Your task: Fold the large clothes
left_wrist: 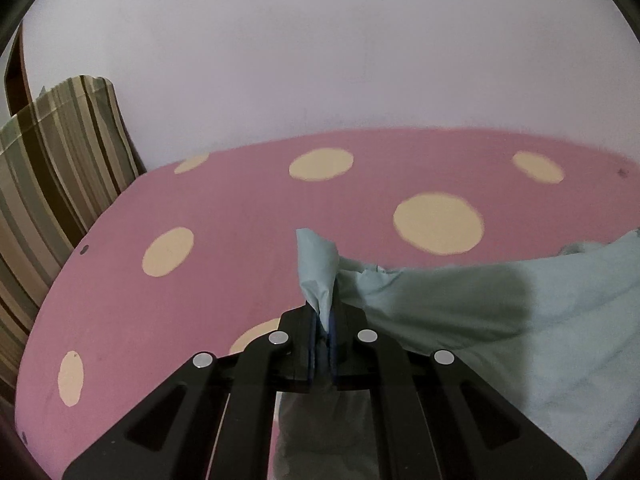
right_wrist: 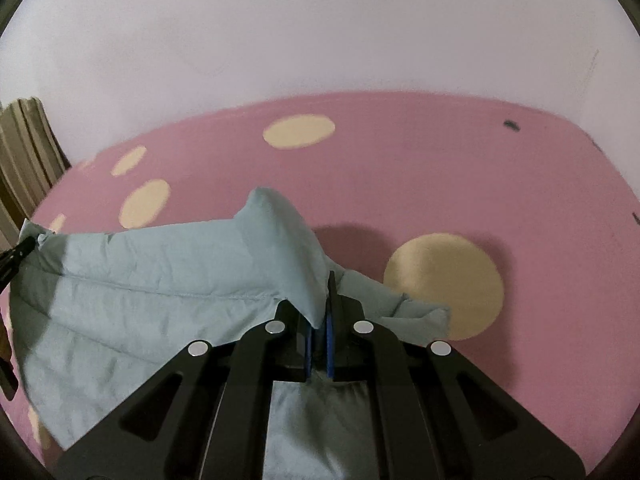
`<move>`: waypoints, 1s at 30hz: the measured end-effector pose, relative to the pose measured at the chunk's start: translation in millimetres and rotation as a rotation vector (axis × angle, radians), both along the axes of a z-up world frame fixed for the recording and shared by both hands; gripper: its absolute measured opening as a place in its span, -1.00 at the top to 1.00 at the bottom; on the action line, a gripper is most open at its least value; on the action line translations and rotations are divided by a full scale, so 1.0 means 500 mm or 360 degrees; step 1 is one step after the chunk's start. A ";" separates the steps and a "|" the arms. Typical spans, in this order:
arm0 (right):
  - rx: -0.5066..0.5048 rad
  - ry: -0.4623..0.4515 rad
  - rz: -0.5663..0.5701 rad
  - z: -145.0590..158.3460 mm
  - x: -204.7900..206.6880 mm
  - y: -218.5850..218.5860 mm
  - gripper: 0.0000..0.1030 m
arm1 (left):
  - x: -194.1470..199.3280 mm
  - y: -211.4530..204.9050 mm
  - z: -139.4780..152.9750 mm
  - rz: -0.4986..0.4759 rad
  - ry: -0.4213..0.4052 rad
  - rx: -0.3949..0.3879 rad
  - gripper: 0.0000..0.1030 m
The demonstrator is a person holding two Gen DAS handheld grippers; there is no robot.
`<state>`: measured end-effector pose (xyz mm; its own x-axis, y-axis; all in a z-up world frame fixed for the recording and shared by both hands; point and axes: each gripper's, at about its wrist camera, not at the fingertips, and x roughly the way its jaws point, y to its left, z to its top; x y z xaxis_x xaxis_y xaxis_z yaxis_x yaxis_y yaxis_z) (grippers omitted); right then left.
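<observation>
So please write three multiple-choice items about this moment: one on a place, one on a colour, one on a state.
1. Where does the striped curtain hang?
A. left of the bed
B. right of the bed
C. on the garment

2. What colour are the dots on the pink sheet?
A. blue
B. cream
C. black

3. What is the state of the left gripper?
A. open, holding nothing
B. shut on the pale blue garment
C. out of view

Answers: 1 A, it fills the left edge of both views. 2 B, pale yellowish rounds. 3 B, cloth sits pinched between its jaws.
</observation>
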<state>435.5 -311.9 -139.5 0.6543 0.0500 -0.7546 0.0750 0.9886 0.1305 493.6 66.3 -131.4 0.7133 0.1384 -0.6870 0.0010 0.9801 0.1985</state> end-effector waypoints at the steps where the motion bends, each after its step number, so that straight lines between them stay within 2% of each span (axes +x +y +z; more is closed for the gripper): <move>1: -0.0011 0.0033 0.0002 -0.019 0.011 0.001 0.92 | 0.010 -0.003 -0.016 0.0007 0.0021 0.0016 0.92; 5: -0.0020 0.0109 0.0005 -0.069 0.032 0.001 0.91 | 0.036 -0.004 -0.080 0.0027 0.0099 0.0067 0.92; 11: -0.0014 0.0187 -0.0008 -0.127 0.052 0.007 0.84 | 0.046 -0.012 -0.134 0.0054 0.0153 0.0096 0.92; 15: 0.0000 0.0156 -0.0019 -0.135 0.048 0.004 0.84 | 0.049 -0.014 -0.160 0.0067 0.0168 0.0122 0.92; 21: -0.0035 0.0157 -0.0025 -0.129 0.052 0.009 0.81 | 0.051 -0.019 -0.154 0.0068 0.0190 0.0152 0.89; 23: -0.0047 0.0165 -0.0021 -0.126 0.054 0.011 0.77 | 0.050 -0.014 -0.148 0.0068 0.0205 0.0137 0.83; 25: -0.0061 0.0172 -0.0025 -0.120 0.055 0.010 0.68 | 0.047 -0.008 -0.137 0.0099 0.0209 0.0140 0.46; 27: -0.0094 0.0187 -0.0042 -0.107 0.052 0.011 0.54 | 0.034 0.008 -0.115 0.0132 0.0204 0.0093 0.27; 30: -0.0119 0.0127 -0.0105 -0.061 0.026 0.011 0.34 | 0.005 0.022 -0.067 0.0185 0.0167 0.0003 0.26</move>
<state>448.6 -306.5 -170.0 0.5922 -0.0493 -0.8043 0.1474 0.9879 0.0479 496.0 77.5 -164.7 0.6165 0.2173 -0.7568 -0.0918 0.9744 0.2051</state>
